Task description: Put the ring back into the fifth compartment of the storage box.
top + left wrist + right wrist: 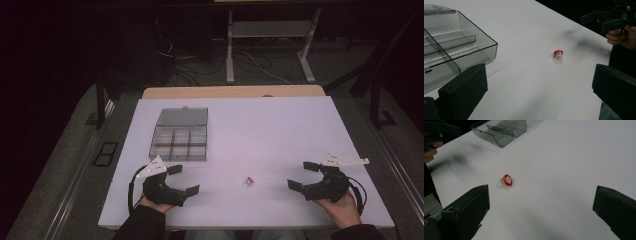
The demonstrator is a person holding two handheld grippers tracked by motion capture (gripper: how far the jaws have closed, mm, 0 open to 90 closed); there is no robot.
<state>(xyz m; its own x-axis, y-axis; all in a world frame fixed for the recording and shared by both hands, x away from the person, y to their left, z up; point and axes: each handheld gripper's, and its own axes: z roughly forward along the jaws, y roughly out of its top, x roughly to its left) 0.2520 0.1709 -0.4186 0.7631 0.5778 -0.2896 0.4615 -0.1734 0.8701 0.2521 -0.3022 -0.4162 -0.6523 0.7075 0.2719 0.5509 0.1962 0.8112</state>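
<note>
A small clear ring with a red, flower-like top (248, 182) lies on the white table (280, 130), near the front edge and between my two grippers. It also appears in the left gripper view (558, 55) and the right gripper view (506, 181). My left gripper (183, 179) rests at the front left, open and empty, just in front of a smoky clear compartment box (180, 135) with its lid up. My right gripper (303, 175) rests at the front right, open and empty, jaws pointing left toward the ring.
The compartment box (451, 47) sits close beside my left jaw; its cells look empty. The same box (501, 131) stands far off in the right gripper view. Dark floor, cables and a desk frame (270, 40) lie beyond the table.
</note>
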